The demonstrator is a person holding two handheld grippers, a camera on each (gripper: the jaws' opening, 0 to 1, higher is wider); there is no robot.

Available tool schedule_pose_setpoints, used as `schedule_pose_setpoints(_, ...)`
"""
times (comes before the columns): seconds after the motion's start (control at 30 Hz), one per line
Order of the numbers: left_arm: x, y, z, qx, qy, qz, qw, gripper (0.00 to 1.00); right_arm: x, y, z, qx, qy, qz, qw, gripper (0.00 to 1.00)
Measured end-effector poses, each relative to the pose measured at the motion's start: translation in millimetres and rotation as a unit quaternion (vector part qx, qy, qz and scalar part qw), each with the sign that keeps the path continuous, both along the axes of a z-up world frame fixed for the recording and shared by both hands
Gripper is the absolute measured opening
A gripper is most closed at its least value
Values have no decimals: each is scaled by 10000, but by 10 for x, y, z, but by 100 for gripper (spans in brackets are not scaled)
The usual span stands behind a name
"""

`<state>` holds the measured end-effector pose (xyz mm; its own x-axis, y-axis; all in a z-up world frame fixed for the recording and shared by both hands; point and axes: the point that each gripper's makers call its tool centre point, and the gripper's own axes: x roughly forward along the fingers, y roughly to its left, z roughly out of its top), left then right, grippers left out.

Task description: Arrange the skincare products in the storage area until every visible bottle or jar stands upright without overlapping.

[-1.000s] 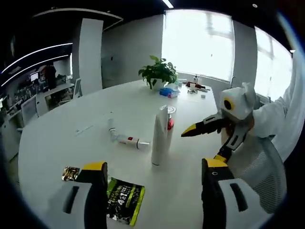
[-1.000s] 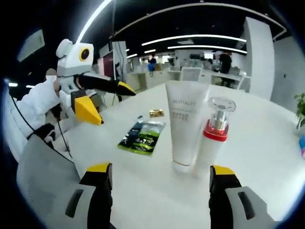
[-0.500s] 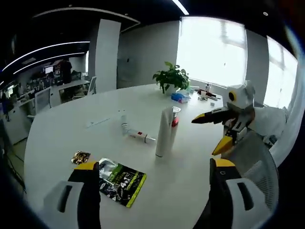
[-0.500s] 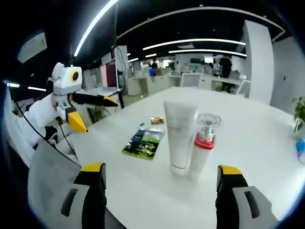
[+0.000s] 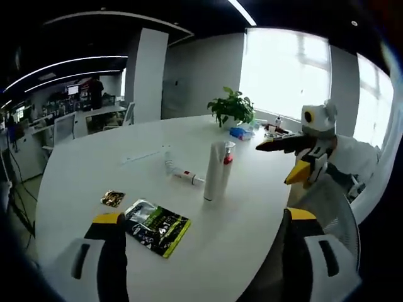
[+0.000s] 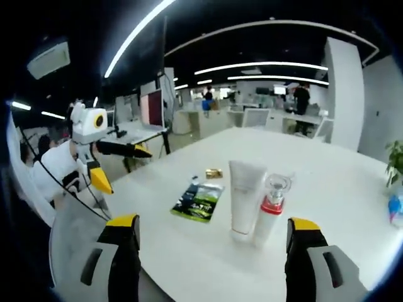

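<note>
A white tube (image 5: 214, 171) stands upright near the middle of the round white table (image 5: 94, 170), with a clear-capped pump bottle (image 5: 227, 155) with a red collar touching it behind. A third white bottle (image 5: 184, 176) lies flat to their left. In the right gripper view the tube (image 6: 245, 199) and pump bottle (image 6: 271, 211) stand side by side. My left gripper (image 5: 204, 251) is open and empty, well back from the table. My right gripper (image 6: 214, 251) is open and empty too. Each gripper shows in the other's view, jaws apart: the right (image 5: 275, 165), the left (image 6: 129, 171).
A green-black sachet (image 5: 156, 226) and a small gold sachet (image 5: 113, 199) lie flat near the table's front edge. A potted plant (image 5: 233, 107) and small items (image 5: 242, 132) sit at the far side. A mesh chair back (image 5: 321, 201) stands between the grippers and the table.
Both views have drawn back from the table, so the tube and pump bottle look smaller. The products and sachets have not moved. Both grippers stay open.
</note>
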<state>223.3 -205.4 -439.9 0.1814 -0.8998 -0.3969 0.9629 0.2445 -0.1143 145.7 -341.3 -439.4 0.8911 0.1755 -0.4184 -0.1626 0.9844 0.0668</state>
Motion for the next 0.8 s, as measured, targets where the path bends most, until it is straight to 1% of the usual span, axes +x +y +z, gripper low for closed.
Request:
schedule_pose_setpoints(0.1,-61,33,14,-49,37,40,10000,99,-12,30,20,-31,-6,-14,10000,99)
schedule_pose_setpoints(0.2,-17,101,9,-96,98,65,9999,99,-17,45,54,-57,-35,-99,9999,100)
schedule_pose_setpoints(0.33,-15,213,1,-128,170,107,9997,99,-4,97,104,-6,-65,-173,9998,100)
schedule_pose_setpoints(0.4,-3,273,-3,-148,197,127,9996,99,1,129,110,-7,-46,-216,9998,100)
schedule_pose_setpoints(0.5,50,361,-12,-154,137,198,9996,99,0,154,85,-60,52,-263,9996,100)
schedule_pose_setpoints(0.57,69,418,-27,-159,190,217,9995,99,4,181,88,-94,68,-302,9995,100)
schedule_pose_setpoints(0.7,107,484,-28,-245,218,96,9994,100,9,252,104,-70,101,-407,9991,100)
schedule_pose_setpoints(0.8,129,509,-71,-275,302,10,9992,100,12,313,84,-175,192,-424,9988,100)
